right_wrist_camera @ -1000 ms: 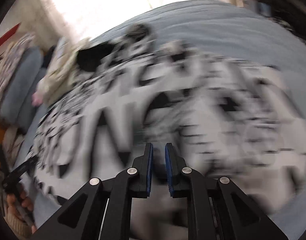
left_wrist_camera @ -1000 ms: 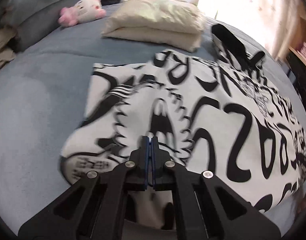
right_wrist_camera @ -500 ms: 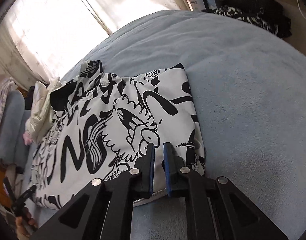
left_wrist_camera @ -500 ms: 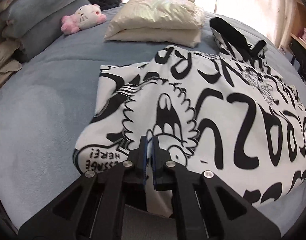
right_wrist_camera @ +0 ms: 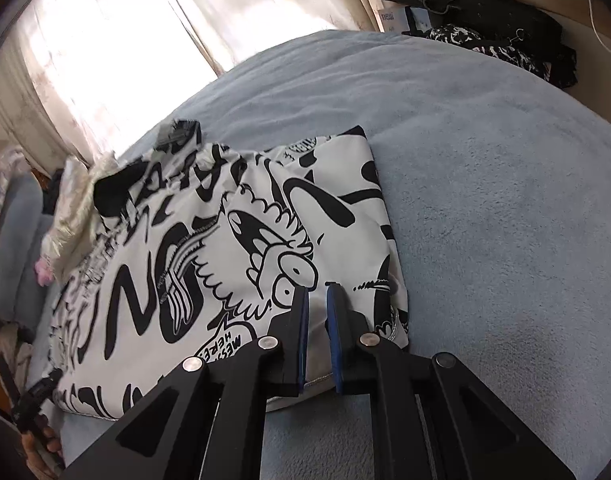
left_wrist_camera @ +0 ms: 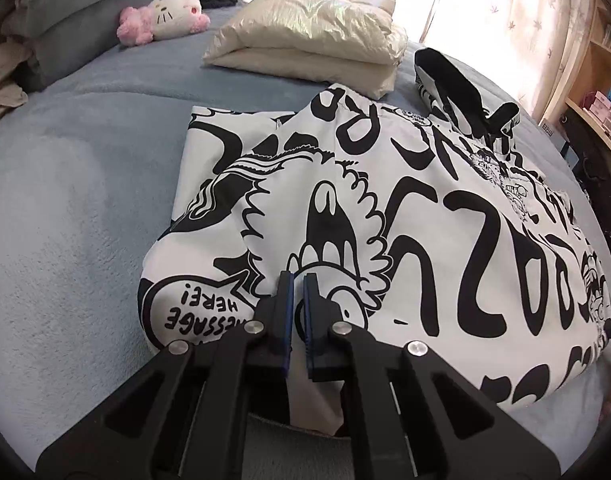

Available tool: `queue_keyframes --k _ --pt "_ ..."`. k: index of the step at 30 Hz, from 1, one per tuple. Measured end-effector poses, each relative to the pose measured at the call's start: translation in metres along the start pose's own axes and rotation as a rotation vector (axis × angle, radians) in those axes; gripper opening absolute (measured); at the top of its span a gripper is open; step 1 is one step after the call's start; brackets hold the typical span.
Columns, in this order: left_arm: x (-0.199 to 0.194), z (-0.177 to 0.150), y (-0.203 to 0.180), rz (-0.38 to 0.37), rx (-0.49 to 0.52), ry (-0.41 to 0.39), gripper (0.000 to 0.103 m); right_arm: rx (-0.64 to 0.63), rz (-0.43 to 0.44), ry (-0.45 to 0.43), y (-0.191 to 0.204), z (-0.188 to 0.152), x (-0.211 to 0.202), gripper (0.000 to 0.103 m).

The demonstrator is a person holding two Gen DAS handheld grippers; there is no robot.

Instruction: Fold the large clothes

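Where the left gripper (left_wrist_camera: 297, 284) stands: at the near hem of the printed garment (left_wrist_camera: 425, 208), jaws together on a strip of its cloth.
Right gripper (right_wrist_camera: 316, 292): at the same near hem, toward the garment's other corner; jaws have just eased apart a little, a narrow gap with cloth showing in it. Whether the pads pinch it I cannot tell.
Garment: spread flat on the blue bed (left_wrist_camera: 85, 200), side edges already turned in, hood end farthest away.
Beyond it: a cream folded bundle (left_wrist_camera: 313, 36) touching the garment's far edge, then a pink plush toy (left_wrist_camera: 165, 18) by the pillows.
Risk, near: if the right side grips loosely, a lift would likely raise one corner only and skew the fold.
Risk, far: carrying the hem too far forward could nudge the cream bundle or bunch the hood.
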State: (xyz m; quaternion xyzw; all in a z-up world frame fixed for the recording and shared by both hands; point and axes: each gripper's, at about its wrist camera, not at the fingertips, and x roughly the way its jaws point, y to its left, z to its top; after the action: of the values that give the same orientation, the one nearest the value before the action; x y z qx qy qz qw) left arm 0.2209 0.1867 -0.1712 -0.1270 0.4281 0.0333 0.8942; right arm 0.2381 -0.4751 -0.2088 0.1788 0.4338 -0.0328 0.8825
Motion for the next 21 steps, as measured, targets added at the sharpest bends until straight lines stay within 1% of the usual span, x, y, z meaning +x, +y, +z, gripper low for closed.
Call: queue_keyframes --k 1,3,4,8,10,11,13,14,15,17,19,21 --pt "-0.002 0.003 0.0 0.004 -0.007 0.012 0.002 -0.011 -0.022 0.019 0.006 0.004 -0.001 0.013" --pt "-0.015 0.007 -0.002 0.021 -0.023 0.003 0.002 -0.039 -0.043 0.055 0.017 0.011 -0.006 0.017" --pt "-0.022 0.009 -0.004 0.03 -0.019 -0.009 0.002 -0.054 -0.038 0.07 0.024 0.015 -0.009 0.019" --pt "-0.052 0.033 -0.018 0.034 0.05 -0.074 0.003 -0.121 0.006 0.08 0.056 0.031 -0.022 0.019" --pt "-0.065 0.053 -0.027 0.038 0.091 -0.108 0.003 -0.166 0.005 0.082 0.078 0.046 -0.024 0.019" --pt "-0.07 0.068 -0.034 0.037 0.113 -0.119 0.003 -0.179 0.005 0.082 0.087 0.054 -0.023 0.019" --pt "-0.074 0.096 -0.045 0.019 0.147 -0.126 0.003 -0.2 0.013 0.08 0.111 0.077 -0.018 0.019" --pt "-0.073 0.107 -0.05 0.015 0.16 -0.125 0.004 -0.205 0.022 0.078 0.122 0.089 -0.015 0.019" --pt "-0.07 0.124 -0.059 0.012 0.181 -0.124 0.006 -0.198 0.009 0.103 0.135 0.103 -0.009 0.019" --pt "-0.059 0.153 -0.076 0.014 0.215 -0.123 0.009 -0.203 0.016 0.094 0.159 0.128 0.003 0.019" --pt "-0.038 0.184 -0.106 0.037 0.258 -0.118 0.01 -0.231 0.037 0.071 0.192 0.158 0.018 0.019" --pt "-0.016 0.207 -0.137 0.053 0.292 -0.119 0.01 -0.258 0.036 0.054 0.224 0.188 0.039 0.019"
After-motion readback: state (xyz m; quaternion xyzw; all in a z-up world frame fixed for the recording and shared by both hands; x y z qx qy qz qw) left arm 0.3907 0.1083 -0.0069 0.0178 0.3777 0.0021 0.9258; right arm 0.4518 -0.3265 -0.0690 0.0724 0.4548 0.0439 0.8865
